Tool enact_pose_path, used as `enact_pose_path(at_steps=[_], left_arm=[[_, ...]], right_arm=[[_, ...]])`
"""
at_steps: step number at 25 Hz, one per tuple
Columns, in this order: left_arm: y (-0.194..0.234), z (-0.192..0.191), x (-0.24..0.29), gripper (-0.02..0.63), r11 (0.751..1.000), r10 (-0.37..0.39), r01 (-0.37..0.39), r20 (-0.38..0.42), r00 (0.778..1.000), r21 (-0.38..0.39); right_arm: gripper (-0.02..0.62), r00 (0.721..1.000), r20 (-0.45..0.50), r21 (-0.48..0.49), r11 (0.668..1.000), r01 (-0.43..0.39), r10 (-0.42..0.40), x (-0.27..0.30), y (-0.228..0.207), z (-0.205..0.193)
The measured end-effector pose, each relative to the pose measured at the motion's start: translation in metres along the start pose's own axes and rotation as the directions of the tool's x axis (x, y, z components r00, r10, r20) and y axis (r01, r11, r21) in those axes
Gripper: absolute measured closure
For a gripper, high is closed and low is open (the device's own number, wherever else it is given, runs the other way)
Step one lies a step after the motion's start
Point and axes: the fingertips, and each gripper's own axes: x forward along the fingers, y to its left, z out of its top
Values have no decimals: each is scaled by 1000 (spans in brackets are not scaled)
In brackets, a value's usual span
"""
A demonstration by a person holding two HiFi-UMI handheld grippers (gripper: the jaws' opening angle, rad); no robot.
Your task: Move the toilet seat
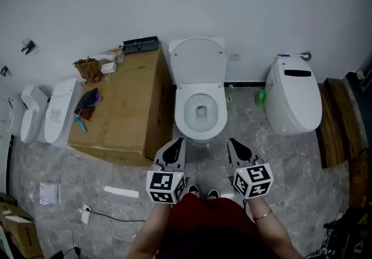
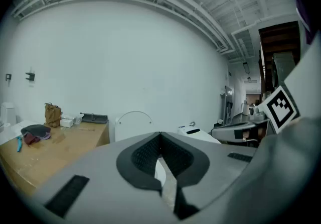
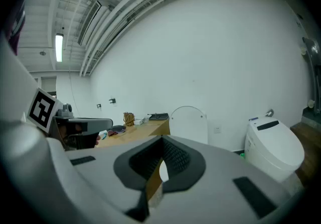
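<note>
Toilet bowl (image 1: 181, 114) uncovered, lid (image 1: 197, 61) upright

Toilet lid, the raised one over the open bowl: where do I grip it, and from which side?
Grip the lid by its rounded top edge, coming from the front over the bowl. It stands upright, hinged at the bowl's rear, so that edge is free. The box crowds the left side.

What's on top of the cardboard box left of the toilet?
Brown bag, black tray, small white boxes, dark cloth bundle, teal tool. Whatever lies under the bundle is covered.
</note>
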Motion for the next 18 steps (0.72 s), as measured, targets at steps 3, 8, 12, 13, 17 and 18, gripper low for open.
enact_pose_path(at_steps=[3, 8, 12, 13, 17, 18], left_arm=[[-1, 0, 1, 580, 1000, 9, -9, 2, 1000, 4], [-4, -3, 1, 580, 1000, 22, -22, -5, 1000, 13], [-5, -2, 6, 578, 999, 33, -33, 7, 999, -1], [-6, -1, 8, 579, 999, 35, -35, 7, 999, -2], [-6, -2, 13, 578, 999, 38, -38, 1, 999, 5], [-5, -1, 16, 578, 999, 36, -36, 0, 999, 8]], right_arm=[[580, 1000, 6, 2, 1000, -3, 3, -1, -3, 1], [580, 1000, 9, 33, 999, -9, 9, -5, -12, -3], [580, 1000, -2, 49, 999, 2, -2, -6, -25, -7], [580, 1000, -4, 52, 999, 6, -6, -6, -29, -8], [580, 1000, -6, 76, 997, 20, -20, -3, -38, -9], [580, 1000, -4, 79, 997, 23, -22, -1, -40, -8]])
